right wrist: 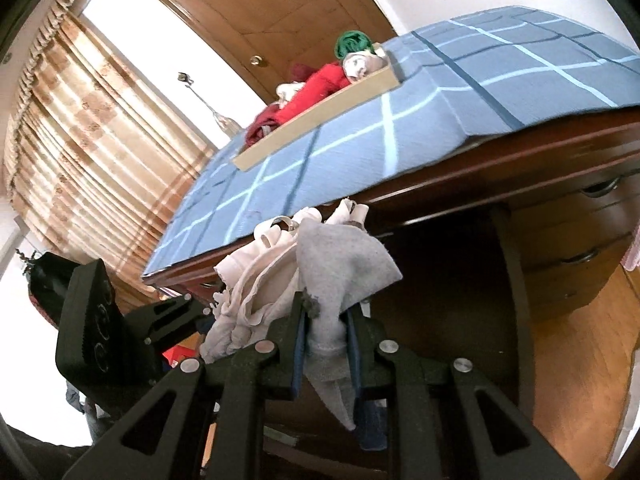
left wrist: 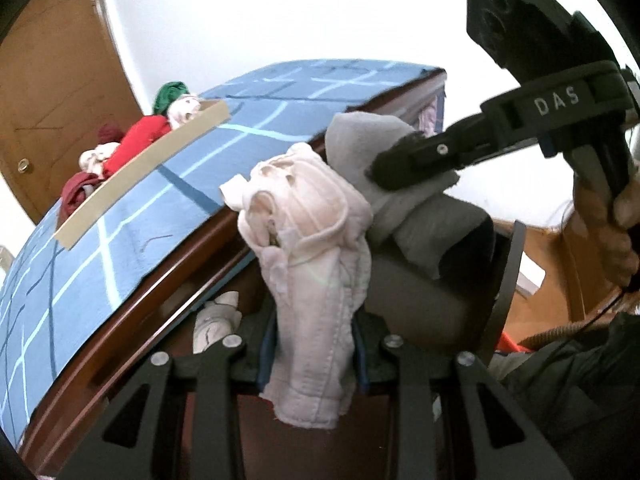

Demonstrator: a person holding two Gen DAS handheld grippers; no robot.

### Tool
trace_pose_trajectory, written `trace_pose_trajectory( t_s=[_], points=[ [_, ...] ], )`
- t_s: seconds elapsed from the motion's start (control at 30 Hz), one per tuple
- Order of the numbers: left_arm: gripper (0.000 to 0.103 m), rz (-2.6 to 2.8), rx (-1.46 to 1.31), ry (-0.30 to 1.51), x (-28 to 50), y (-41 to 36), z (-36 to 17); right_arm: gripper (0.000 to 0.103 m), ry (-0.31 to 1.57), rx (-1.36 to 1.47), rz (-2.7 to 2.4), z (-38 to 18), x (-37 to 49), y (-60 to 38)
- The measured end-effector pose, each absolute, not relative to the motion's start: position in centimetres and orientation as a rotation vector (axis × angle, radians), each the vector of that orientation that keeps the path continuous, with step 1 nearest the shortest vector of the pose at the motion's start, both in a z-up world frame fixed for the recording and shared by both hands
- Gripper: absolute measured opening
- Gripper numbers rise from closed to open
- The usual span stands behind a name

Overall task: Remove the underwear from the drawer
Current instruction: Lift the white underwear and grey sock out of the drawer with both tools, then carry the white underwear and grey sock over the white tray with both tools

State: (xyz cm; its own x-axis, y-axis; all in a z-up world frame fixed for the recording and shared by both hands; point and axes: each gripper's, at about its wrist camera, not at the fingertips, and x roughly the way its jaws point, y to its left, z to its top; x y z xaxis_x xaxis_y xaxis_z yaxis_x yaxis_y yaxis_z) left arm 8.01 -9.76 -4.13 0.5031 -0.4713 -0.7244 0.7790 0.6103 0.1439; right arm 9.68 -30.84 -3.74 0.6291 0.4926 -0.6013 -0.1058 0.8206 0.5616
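My left gripper (left wrist: 314,354) is shut on pale pink underwear (left wrist: 308,240), held up in front of the dresser's dark wooden edge (left wrist: 168,296). My right gripper (right wrist: 326,344) is shut on grey underwear (right wrist: 344,264); it also shows in the left wrist view (left wrist: 404,168), clamped on the grey cloth (left wrist: 360,136) just right of the pink piece. The pink piece shows in the right wrist view (right wrist: 260,280), left of the grey one. The drawer opening below is dark (right wrist: 440,280); another pale garment (left wrist: 214,320) lies down there.
A blue checked cloth (left wrist: 120,240) covers the dresser top. A cardboard tray (left wrist: 148,168) on it holds red, green and pale garments (left wrist: 140,140). A wooden door (right wrist: 280,8) and a curtain (right wrist: 80,140) stand behind. More drawers (right wrist: 580,248) lie to the right.
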Motion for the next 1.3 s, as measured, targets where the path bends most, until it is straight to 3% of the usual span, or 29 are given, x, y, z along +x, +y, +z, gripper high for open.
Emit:
trace_pose_trajectory(
  t_s=[1.3],
  points=[
    [0.030, -0.432, 0.314, 0.453, 7.9, -4.0, 4.2, 0.020, 0.485, 0.551, 0.443, 6.3, 11.0, -27.3]
  ],
)
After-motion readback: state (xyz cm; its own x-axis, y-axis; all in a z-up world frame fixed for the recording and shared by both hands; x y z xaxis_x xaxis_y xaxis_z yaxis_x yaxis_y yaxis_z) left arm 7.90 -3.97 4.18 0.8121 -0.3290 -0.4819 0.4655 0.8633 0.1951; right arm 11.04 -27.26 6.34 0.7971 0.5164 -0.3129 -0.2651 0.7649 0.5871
